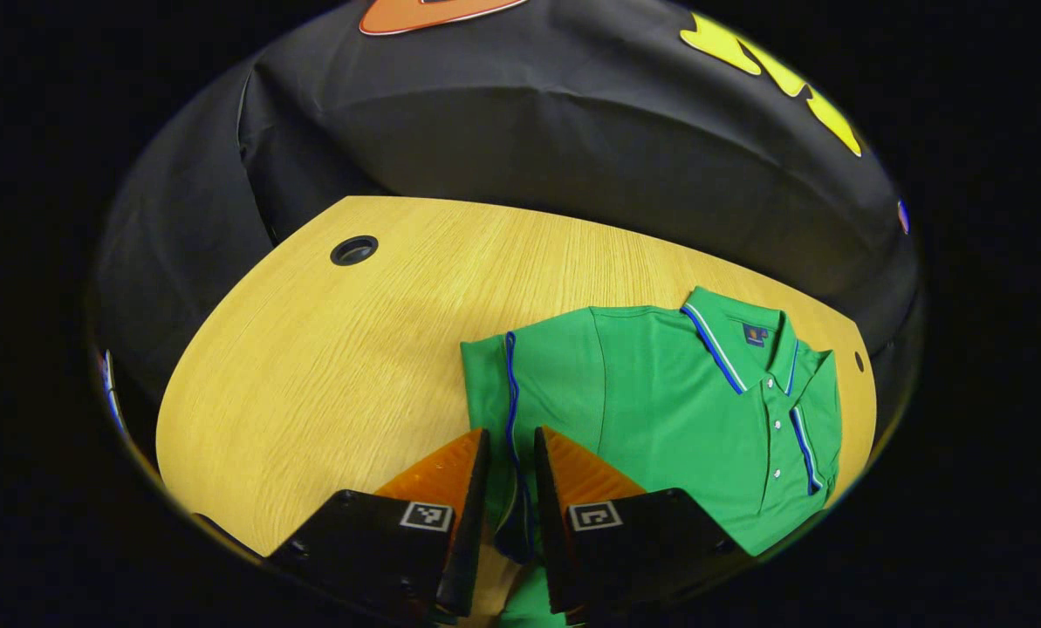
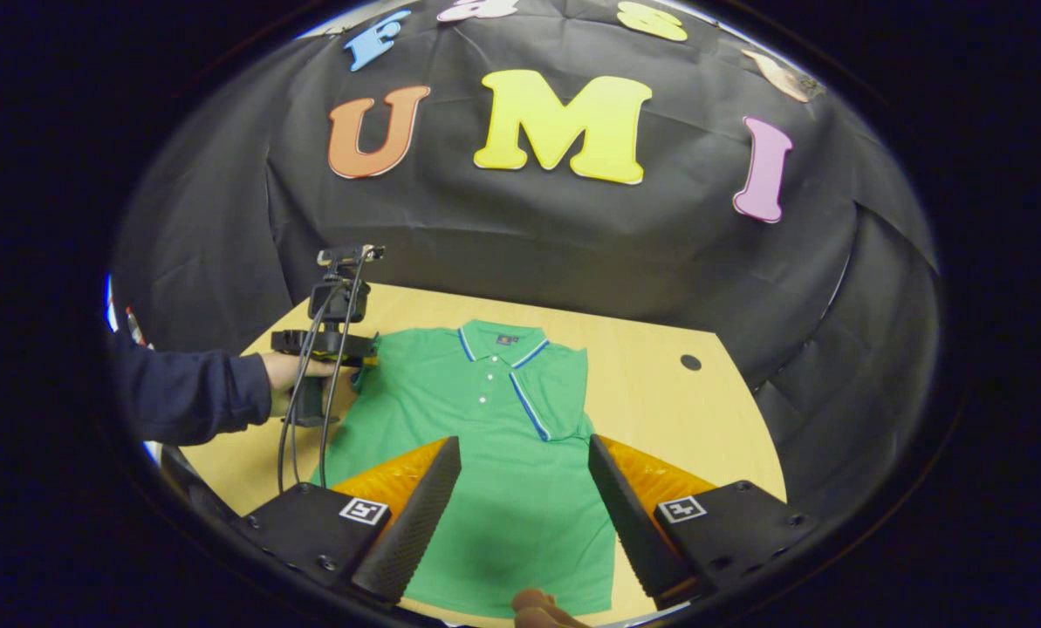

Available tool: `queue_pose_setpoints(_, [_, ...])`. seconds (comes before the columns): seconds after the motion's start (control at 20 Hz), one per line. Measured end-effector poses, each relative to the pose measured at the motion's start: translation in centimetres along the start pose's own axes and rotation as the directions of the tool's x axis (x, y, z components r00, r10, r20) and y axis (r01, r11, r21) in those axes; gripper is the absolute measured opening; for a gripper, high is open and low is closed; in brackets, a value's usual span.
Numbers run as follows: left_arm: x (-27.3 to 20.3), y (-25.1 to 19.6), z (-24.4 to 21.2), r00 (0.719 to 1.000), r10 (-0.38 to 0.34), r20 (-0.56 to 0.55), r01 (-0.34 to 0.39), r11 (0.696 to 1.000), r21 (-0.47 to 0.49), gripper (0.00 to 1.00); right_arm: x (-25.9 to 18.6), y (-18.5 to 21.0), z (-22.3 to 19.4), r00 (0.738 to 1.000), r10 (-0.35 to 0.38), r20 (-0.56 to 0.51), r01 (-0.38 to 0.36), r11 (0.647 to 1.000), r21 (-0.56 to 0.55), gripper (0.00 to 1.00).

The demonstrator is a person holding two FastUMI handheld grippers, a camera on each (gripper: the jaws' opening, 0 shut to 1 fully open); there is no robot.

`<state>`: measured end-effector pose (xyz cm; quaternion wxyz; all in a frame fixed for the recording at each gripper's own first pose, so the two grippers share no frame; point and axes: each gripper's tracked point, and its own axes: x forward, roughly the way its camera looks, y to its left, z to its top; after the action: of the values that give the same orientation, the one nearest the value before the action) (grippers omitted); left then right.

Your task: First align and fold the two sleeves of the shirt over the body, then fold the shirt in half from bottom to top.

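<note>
left gripper view, nearest: left gripper (image 1: 511, 453) fingers drawn close together, with the blue-trimmed edge of the sleeve (image 1: 496, 384) running into the narrow gap between them; cloth sits in the gap, looks pinched. beyond the fingers the green shirt (image 1: 660, 410) lies flat on the wooden table (image 1: 328, 349), collar (image 1: 729, 340) toward the far right, button placket visible. a round grommet hole (image 1: 353, 250) sits in the table's far left part, well apart from the shirt.

right gripper view, nearest: right gripper (image 2: 524, 488) fingers spread wide apart, hovering above the lower body of the shirt, nothing between them. the shirt's right sleeve (image 2: 555, 392) is already folded over the body. farther off, a hand (image 2: 286, 373) with a dark sleeve (image 2: 193, 394) holds the other gripper at the shirt's left shoulder. a small hole (image 2: 690, 361) shows in the table beyond.
</note>
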<state>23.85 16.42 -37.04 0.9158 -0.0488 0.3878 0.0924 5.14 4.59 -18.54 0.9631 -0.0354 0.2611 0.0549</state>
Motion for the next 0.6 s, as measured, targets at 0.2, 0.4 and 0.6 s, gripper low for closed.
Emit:
queue_pose_setpoints(0.2, [-0.1,0.1,0.0,1.0,0.014,-0.017,-0.013,0.999,0.051,0.24,0.4,-0.6,-0.7,1.0,0.004,-0.021,-0.003,1.0,0.011,0.98])
queue_pose_setpoints(0.4, [0.2,-0.2,0.1,1.0,0.008,-0.028,-0.006,0.996,0.084,0.11,0.9,-1.3,-1.3,0.999,0.008,-0.033,-0.007,1.0,0.021,0.96])
queue_pose_setpoints(0.6, [0.1,-0.2,0.2,0.999,0.016,-0.028,-0.013,0.996,0.092,0.04,0.8,-2.0,-1.9,0.999,0.019,-0.044,-0.017,0.999,0.032,0.94])
